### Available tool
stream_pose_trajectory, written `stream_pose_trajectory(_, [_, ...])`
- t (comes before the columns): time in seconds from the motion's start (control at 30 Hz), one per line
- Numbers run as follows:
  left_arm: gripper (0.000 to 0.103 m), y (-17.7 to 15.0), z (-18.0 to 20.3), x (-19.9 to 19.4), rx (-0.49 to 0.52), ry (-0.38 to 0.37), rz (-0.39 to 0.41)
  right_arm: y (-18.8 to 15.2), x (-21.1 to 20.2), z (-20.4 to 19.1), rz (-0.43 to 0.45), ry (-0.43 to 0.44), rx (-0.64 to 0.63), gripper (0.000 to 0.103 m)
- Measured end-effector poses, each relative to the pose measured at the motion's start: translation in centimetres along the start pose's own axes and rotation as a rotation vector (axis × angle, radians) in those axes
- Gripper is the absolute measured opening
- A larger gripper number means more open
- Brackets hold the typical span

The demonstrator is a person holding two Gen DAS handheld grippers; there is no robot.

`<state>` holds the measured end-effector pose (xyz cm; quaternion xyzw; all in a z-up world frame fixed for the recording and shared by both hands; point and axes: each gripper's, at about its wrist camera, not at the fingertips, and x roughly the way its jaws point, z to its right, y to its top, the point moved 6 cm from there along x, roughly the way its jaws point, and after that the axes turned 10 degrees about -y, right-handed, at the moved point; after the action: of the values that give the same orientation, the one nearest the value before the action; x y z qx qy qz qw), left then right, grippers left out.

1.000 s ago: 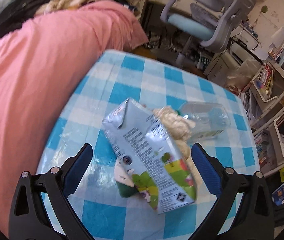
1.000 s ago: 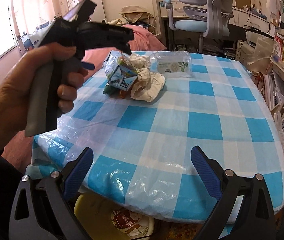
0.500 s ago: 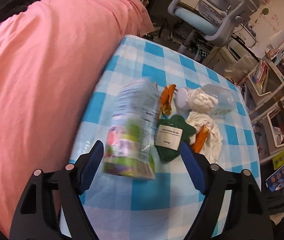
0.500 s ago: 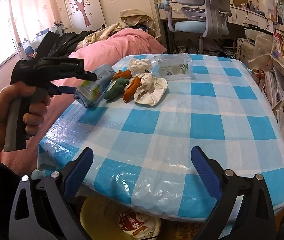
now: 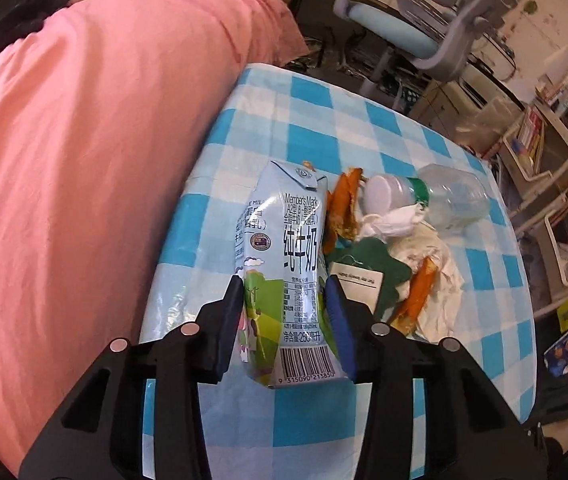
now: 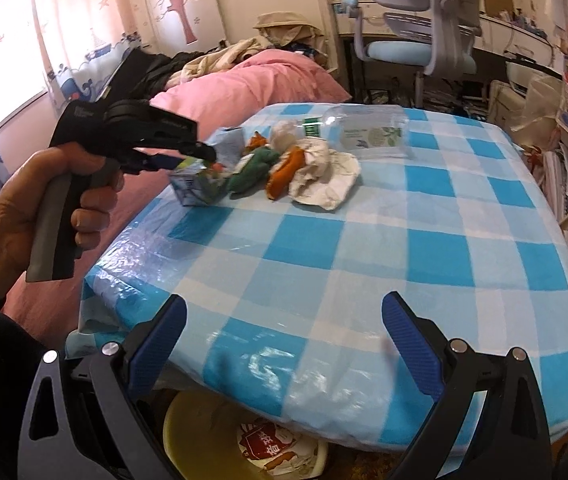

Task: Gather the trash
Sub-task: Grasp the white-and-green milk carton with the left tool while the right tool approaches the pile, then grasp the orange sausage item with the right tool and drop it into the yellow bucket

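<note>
At the table's (image 5: 364, 128) left edge the left gripper's (image 5: 284, 296) jaws are closing against the milk carton (image 5: 284, 240) lying there, trash pile (image 5: 396, 248) just beside, while the right gripper (image 6: 284, 344) hangs wide apart, empty, over the near edge.

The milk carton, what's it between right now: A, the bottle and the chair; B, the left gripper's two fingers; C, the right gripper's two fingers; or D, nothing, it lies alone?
B: the milk carton sits between the closing left gripper's blue fingers.
</note>
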<state>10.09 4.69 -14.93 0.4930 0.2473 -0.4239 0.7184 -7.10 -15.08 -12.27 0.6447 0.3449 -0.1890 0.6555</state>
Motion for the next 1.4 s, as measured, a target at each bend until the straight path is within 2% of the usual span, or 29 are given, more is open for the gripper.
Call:
stream_pose_trajectory(0.13, [0.038, 0.3, 0.7, -1.1, 0.012, -0.017, 0.021, 1.2, 0.7, -1.2, 0.009, 0.039, -0.005, 0.092])
stream_pose_trajectory(0.27, [0.037, 0.7, 1.1, -2.6, 0.035, -0.03, 0.044, 2.8, 2.4, -1.9, -0.01, 0.099, 0.023, 0.076])
stream_pose_trajectory(0.33, [0.038, 0.5, 1.0, -2.2, 0.055, -0.009, 0.012, 3.5, 3.6, -1.9, -0.029, 0.119, 0.049, 0.064])
stream_pose_trajectory(0.43, [0.041, -0.5, 0.9, -0.4, 0.086, 0.044, -0.062, 4.6, 5.4, -1.8, -0.045, 0.121, 0.08, 0.058])
stream_pose_trajectory(0.53, [0.044, -0.4, 1.1, 0.1, 0.117, 0.08, -0.05, 5.3, 6.9, -1.6, -0.064, 0.118, 0.099, 0.052])
stream_pose_trajectory(0.57, [0.04, -0.3, 1.2, -0.1, 0.118, 0.081, -0.038, 5.5, 7.3, -1.6, -0.067, 0.117, 0.103, 0.052])
stream_pose_trajectory(0.63, [0.037, 0.1, 1.4, -0.8, 0.122, 0.065, -0.015, 6.0, 8.0, -1.6, -0.072, 0.118, 0.111, 0.049])
stream_pose_trajectory(0.83, [0.036, 1.1, 2.7, -3.7, 0.126, 0.013, 0.074, 7.1, 10.4, -1.4, -0.114, 0.128, 0.159, 0.047])
stream_pose_trajectory(1.07, [0.036, 1.4, 4.3, -4.6, 0.16, -0.036, 0.104, 7.9, 12.3, -0.4, -0.144, 0.104, 0.21, 0.04])
stream_pose_trajectory(1.27, [0.036, 1.3, 5.0, -4.5, 0.175, -0.039, 0.102, 7.8, 12.3, 0.2, -0.159, 0.083, 0.2, 0.018])
stream_pose_trajectory(1.4, [0.036, 1.3, 5.0, -4.5, 0.176, -0.038, 0.103, 7.2, 11.4, 0.5, -0.164, 0.09, 0.189, 0.017])
